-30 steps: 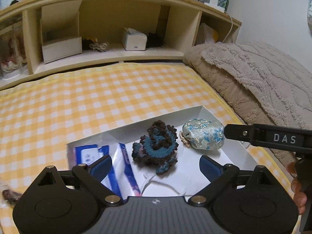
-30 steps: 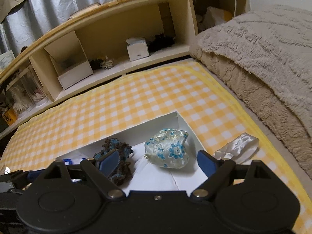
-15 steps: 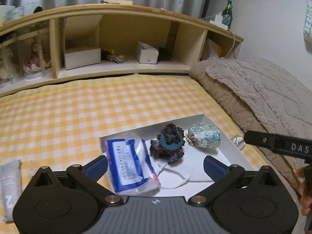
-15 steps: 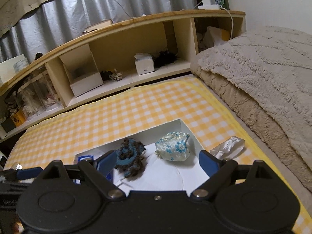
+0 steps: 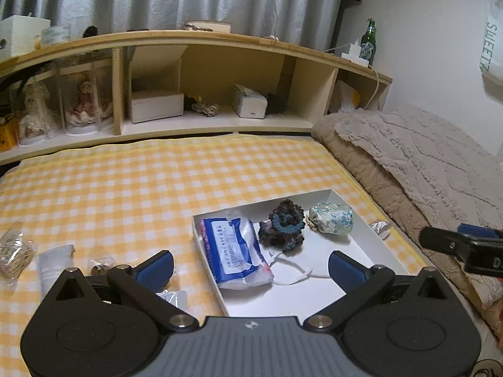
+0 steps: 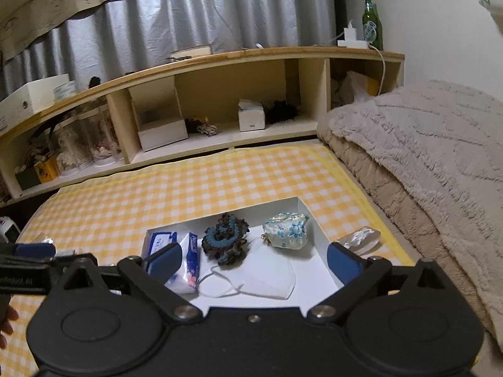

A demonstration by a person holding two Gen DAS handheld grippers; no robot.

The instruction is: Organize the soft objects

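Note:
A shallow white box (image 5: 364, 248) (image 6: 188, 224) lies on the yellow checked bedspread. In it are a blue-and-white tissue pack (image 5: 232, 251) (image 6: 188, 260), a dark teal crocheted piece (image 5: 283, 226) (image 6: 224, 240), a blue floral pouch (image 5: 331, 221) (image 6: 287, 231) and a white face mask (image 6: 267, 278). My left gripper (image 5: 251, 267) hangs above the box's near-left corner, open wide and empty. My right gripper (image 6: 254, 260) hovers over the box's near edge; its jaws are opening, with nothing held between them.
A clear plastic packet (image 5: 380, 227) (image 6: 358, 238) lies just right of the box. A white tube (image 5: 53, 264) and a small bag (image 5: 14, 248) lie to the left. A beige blanket (image 5: 424, 163) fills the right side. A wooden headboard shelf (image 5: 220, 119) runs along the back.
Both grippers have pulled back and up from the box, so it looks smaller and more of the bed shows. Both pairs of jaws have spread wider.

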